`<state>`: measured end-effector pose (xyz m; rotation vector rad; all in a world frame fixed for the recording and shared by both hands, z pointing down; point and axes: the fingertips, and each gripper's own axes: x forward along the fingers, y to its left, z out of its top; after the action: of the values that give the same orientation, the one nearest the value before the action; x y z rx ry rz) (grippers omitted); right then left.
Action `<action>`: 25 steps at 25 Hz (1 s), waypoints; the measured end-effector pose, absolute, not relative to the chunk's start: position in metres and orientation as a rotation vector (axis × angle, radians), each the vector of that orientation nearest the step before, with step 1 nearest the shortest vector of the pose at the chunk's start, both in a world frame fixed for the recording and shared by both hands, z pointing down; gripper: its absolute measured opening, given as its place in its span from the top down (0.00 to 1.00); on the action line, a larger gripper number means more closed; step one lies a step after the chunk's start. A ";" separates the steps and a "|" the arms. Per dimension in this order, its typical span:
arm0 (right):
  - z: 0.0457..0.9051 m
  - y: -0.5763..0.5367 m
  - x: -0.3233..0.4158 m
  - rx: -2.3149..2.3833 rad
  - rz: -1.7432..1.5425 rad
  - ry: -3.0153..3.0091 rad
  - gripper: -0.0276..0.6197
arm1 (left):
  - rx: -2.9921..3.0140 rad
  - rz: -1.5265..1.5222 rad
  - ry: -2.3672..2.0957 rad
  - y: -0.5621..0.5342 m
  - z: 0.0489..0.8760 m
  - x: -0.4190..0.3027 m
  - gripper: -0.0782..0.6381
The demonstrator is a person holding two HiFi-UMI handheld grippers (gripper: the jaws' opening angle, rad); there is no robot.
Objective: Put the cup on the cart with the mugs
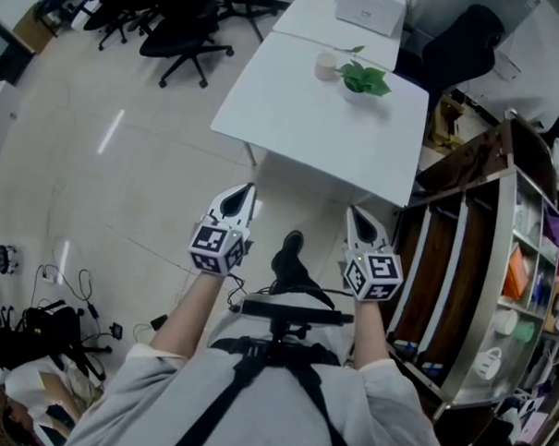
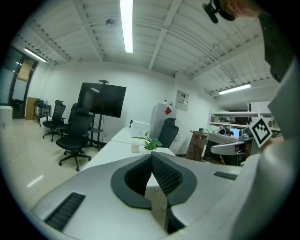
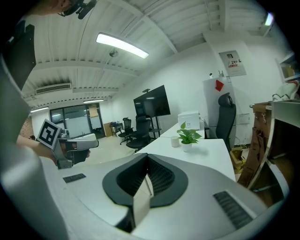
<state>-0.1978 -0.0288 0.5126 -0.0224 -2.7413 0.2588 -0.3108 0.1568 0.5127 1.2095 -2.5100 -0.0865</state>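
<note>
Looking down from the head view, we see both grippers held out ahead of the person, side by side above the pale floor (image 1: 124,192). We find the left gripper (image 1: 241,197) fully closed. Its own view shows the two ribbed pads pressed together along a single line, with nothing between them. We find the right gripper (image 1: 358,225) in the same condition – jaws together and empty.

The cup (image 1: 325,65), small and pale, stands upright on the white table (image 1: 303,117) ahead of both grippers and well apart from them. It is just beside a potted plant (image 1: 363,80), which lies to its right in the head view. A white box (image 1: 370,9) rests on a second table farther back.

At the right edge of the head view stands the cart (image 1: 485,273), a tiered shelf unit with a pale frame. White mugs (image 1: 488,363) sit on its shelves, among other items too small for us to name.

Black office chairs (image 1: 181,33) stand on the floor at the upper left, and cables with dark gear (image 1: 44,327) lie at the lower left.
</note>
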 end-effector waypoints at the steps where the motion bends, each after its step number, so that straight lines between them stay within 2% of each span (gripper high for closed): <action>1: 0.515 -0.030 -0.207 -0.035 0.265 -2.735 0.95 | 1.202 -0.085 -2.512 0.155 0.514 -0.319 0.89; 16: 0.530 -0.079 -0.347 -0.067 0.357 -2.742 0.95 | 1.236 0.008 -2.511 0.096 0.508 -0.457 0.89; 25: 0.517 -0.087 -0.398 -0.063 0.353 -2.773 0.95 | 1.311 0.067 -2.508 0.070 0.487 -0.504 0.89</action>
<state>-0.3984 -0.0872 0.5172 -0.0625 -2.7727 0.3526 -0.5040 0.0698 0.4865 1.3113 -2.5082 0.0674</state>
